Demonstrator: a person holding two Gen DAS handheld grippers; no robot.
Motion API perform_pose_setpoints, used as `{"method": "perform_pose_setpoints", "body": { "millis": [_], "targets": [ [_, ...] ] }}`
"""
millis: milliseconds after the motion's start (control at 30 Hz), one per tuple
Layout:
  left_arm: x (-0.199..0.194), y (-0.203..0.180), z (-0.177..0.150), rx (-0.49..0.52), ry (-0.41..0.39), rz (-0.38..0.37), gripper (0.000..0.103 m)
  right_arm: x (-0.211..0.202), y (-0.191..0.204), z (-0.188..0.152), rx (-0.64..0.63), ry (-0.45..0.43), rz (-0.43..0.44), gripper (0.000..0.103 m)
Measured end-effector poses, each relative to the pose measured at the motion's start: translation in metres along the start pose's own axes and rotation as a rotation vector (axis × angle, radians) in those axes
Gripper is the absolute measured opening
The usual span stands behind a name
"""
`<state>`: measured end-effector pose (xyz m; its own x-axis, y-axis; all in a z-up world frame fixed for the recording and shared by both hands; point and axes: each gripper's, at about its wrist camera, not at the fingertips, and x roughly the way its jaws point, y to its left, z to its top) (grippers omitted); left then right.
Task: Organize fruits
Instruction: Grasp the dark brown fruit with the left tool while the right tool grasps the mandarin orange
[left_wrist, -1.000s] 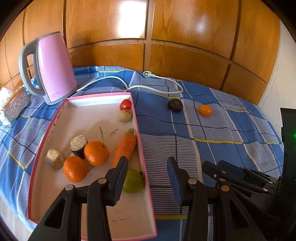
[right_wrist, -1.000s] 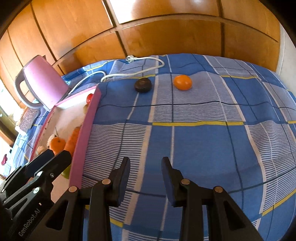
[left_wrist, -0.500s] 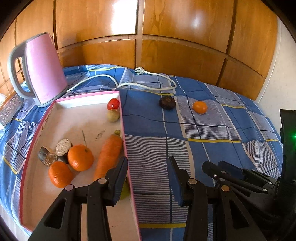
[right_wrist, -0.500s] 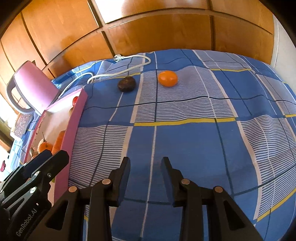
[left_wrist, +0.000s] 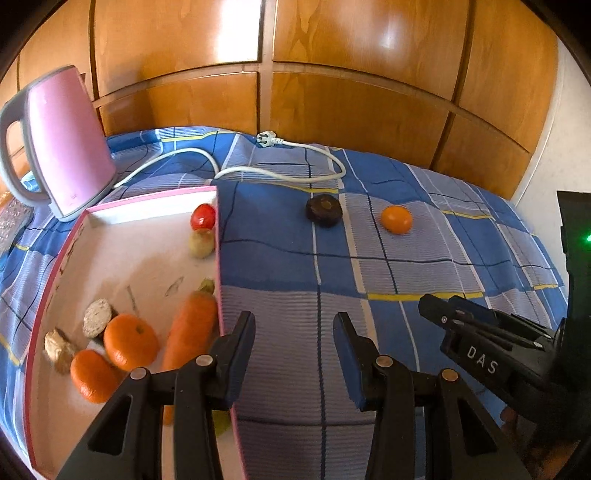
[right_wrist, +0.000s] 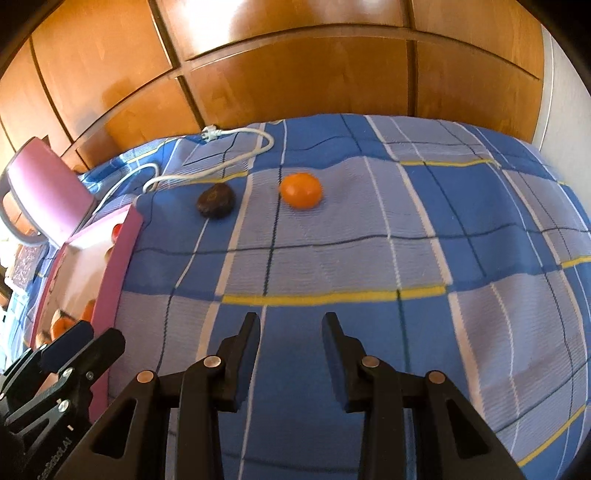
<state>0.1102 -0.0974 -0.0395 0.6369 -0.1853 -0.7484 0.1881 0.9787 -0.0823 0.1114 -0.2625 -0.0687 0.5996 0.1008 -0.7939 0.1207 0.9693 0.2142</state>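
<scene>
A pink-rimmed tray (left_wrist: 218, 266) on the blue checked cloth holds two oranges (left_wrist: 129, 341), a carrot (left_wrist: 190, 332), a red tomato (left_wrist: 202, 217), a pale round fruit (left_wrist: 201, 243) and brown pieces (left_wrist: 96, 322). A dark brown fruit (left_wrist: 324, 209) (right_wrist: 215, 201) and a small orange (left_wrist: 396, 219) (right_wrist: 300, 190) lie loose on the cloth to the tray's right. My left gripper (left_wrist: 293, 332) is open and empty beside the tray's right rim. My right gripper (right_wrist: 290, 332) is open and empty over the cloth, well short of the small orange.
A pink kettle (left_wrist: 62, 144) stands behind the tray at the left, its white cord (left_wrist: 280, 171) looping across the cloth behind the loose fruits. Wooden panels (left_wrist: 332, 74) close off the back. A patterned box (left_wrist: 13, 221) sits at the far left.
Both grippers have moved forward and to the right, away from the tray and nearer the two loose fruits. Their jaws have stayed open and empty.
</scene>
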Motion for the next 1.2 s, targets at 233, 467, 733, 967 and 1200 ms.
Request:
{"method": "perform_pose_setpoints", "body": {
  "millis": [233,467,733,967,1200],
  "targets": [
    [0.016,-0.006,0.017,-0.003,0.000,-0.001,0.044,0.012,-0.008,0.022,0.001,-0.006,-0.014,0.035],
    [0.035,-0.004,0.034,-0.025,0.008,0.005,0.044,0.025,-0.007,0.045,-0.007,-0.014,-0.006,0.035],
    [0.053,-0.005,0.054,-0.039,0.008,0.005,0.044,0.044,-0.006,0.066,-0.001,-0.010,-0.001,0.035],
    [0.069,-0.006,0.074,-0.055,-0.005,-0.001,0.044,0.056,-0.007,0.080,0.004,-0.014,-0.008,0.037],
    [0.088,-0.008,0.089,-0.073,-0.004,-0.018,0.044,0.075,-0.001,0.095,-0.025,-0.018,-0.020,0.039]
  ]
}}
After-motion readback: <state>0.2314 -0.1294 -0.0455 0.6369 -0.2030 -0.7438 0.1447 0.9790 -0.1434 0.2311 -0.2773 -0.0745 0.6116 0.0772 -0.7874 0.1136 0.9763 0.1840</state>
